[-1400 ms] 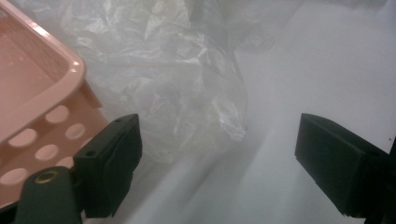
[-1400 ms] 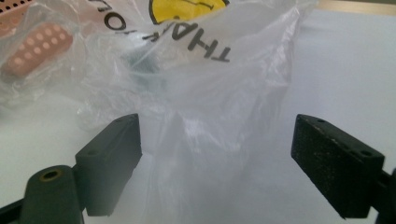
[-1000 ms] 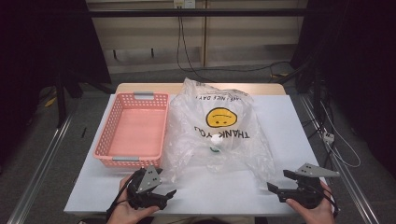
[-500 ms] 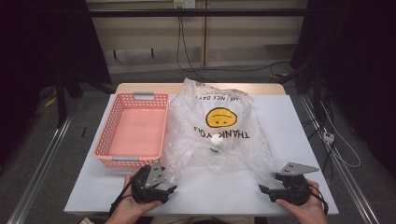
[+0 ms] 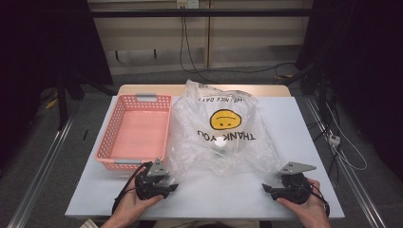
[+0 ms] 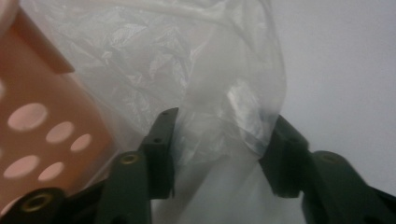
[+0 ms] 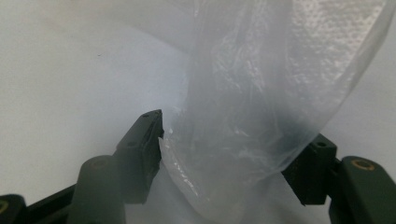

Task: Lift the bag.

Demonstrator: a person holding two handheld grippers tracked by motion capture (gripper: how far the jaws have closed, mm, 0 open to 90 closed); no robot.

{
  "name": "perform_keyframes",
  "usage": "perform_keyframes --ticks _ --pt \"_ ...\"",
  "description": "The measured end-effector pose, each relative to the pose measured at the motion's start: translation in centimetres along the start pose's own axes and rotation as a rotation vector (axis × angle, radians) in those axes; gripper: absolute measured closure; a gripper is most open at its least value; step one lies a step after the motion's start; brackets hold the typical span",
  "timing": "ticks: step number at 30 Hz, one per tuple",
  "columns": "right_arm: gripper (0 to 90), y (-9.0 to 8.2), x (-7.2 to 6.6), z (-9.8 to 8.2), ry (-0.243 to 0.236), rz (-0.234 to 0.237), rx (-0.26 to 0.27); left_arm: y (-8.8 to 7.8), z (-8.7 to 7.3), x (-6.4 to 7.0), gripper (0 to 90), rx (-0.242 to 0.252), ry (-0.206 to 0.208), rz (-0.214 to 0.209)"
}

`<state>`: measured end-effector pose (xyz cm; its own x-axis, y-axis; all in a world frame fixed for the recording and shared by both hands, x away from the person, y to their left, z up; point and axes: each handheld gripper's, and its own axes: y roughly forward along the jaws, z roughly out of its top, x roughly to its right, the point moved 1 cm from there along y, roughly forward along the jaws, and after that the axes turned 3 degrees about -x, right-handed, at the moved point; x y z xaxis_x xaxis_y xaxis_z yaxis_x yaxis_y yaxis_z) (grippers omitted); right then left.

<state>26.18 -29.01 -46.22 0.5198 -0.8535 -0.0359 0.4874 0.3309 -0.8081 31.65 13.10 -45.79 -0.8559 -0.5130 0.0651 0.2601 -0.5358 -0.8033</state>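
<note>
A clear plastic bag (image 5: 228, 137) with a yellow smiley face and "THANK YOU" print lies crumpled in the middle of the white table (image 5: 304, 123). A small white object (image 5: 220, 141) shows inside it. My left gripper (image 5: 173, 186) is at the bag's near left corner. In the left gripper view its jaws have just been closing and stand apart around a loose fold of the bag (image 6: 224, 116). My right gripper (image 5: 266, 187) is at the near right corner. Its jaws have also just been closing, with bag film (image 7: 243, 116) hanging between them, not pinched.
A pink perforated basket (image 5: 105, 142) stands empty left of the bag, its near wall right beside my left gripper. The table's front edge runs just below both hands. Cables lie on the floor behind and to the right of the table.
Both grippers have moved in toward the bag's near corners, the left rightward and the right leftward. Their jaws have narrowed around the plastic.
</note>
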Motion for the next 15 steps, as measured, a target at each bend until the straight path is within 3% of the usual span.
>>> perform_keyframes --ticks 2,3,4,5,9,10,12,14,15 --pt "39.9 0.0 0.0 0.1 0.01 -0.003 -0.005 0.0 0.1 0.1 67.9 -0.005 0.001 -0.011" --pt "45.8 0.0 0.0 0.2 0.021 -0.016 -0.016 0.0 0.1 0.2 78.4 -0.002 0.0 -0.019" --pt "53.5 -0.1 0.1 0.3 0.043 -0.029 -0.02 0.0 0.1 0.2 82.3 -0.002 -0.002 -0.027" --pt "53.5 -0.1 0.1 0.3 0.043 -0.029 -0.02 0.0 0.1 0.3 82.3 0.0 -0.006 -0.036" --pt "69.9 -0.1 0.6 0.6 0.068 -0.055 -0.027 0.0 0.2 0.5 89.3 -0.004 -0.004 -0.038" --pt "89.6 -0.1 0.6 0.7 0.065 -0.036 -0.025 0.0 0.2 0.5 89.8 0.002 -0.008 -0.035" --pt "89.8 0.0 0.6 0.8 0.068 -0.024 -0.024 -0.1 0.2 0.5 89.8 0.009 0.001 -0.044" --pt "90.0 0.1 1.0 1.0 0.115 0.039 0.001 -0.5 0.3 0.7 90.0 0.043 -0.012 -0.057" --pt "90.0 0.1 1.0 1.0 0.115 0.039 0.001 -0.7 0.4 0.9 90.0 0.062 -0.01 -0.06"
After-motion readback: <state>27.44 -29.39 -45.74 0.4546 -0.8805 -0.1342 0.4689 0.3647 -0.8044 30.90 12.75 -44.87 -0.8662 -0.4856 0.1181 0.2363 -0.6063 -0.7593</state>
